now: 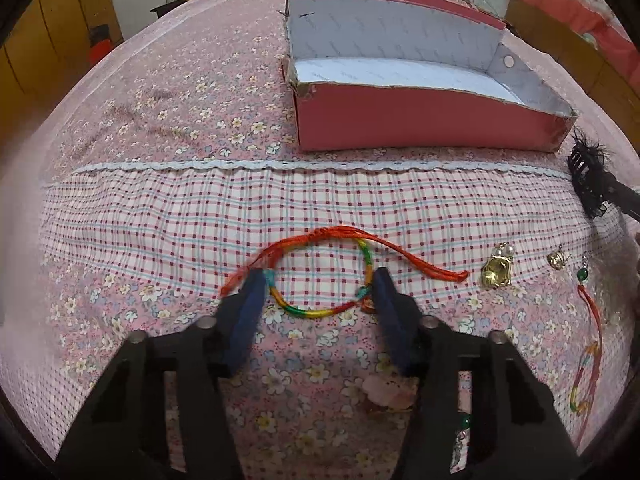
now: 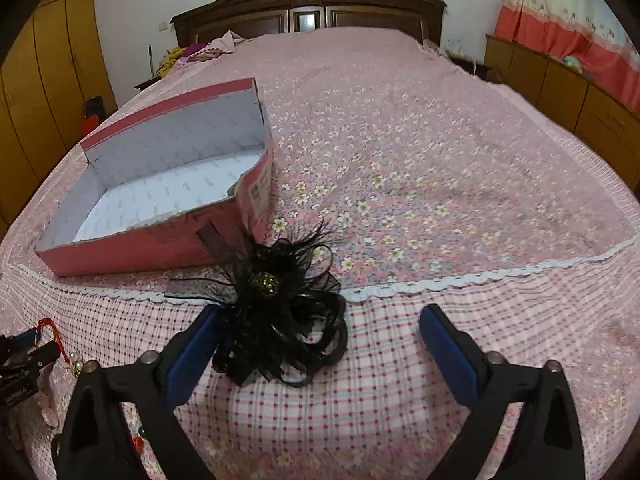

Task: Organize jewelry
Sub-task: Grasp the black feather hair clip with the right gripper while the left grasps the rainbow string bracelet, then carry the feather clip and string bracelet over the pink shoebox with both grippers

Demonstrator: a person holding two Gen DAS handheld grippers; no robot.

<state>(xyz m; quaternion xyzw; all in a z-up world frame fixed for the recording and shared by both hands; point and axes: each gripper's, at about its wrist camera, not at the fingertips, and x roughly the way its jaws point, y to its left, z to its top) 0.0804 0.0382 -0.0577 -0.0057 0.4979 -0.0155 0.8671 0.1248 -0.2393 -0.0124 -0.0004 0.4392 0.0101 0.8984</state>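
Observation:
A red and rainbow cord bracelet (image 1: 320,308) lies on the checked bedspread. My left gripper (image 1: 320,280) is open, its blue fingers on either side of the bracelet loop, close to the cord. A pink open box (image 1: 420,120) with a white inside stands beyond it, also in the right wrist view (image 2: 132,244). My right gripper (image 2: 320,316) is open around a black feather hair clip (image 2: 276,300), which lies near its left finger. A gold pearl brooch (image 1: 496,272), a small gold earring (image 1: 558,259) and a green bead pendant (image 1: 582,275) lie to the right.
A second rainbow cord bracelet (image 1: 584,384) lies at the right edge. A pale pink ornament (image 1: 388,394) lies below the left gripper. The floral bedspread (image 2: 400,140) stretches to a dark wooden headboard (image 2: 308,12). Wooden wardrobes stand on the left, cabinets on the right.

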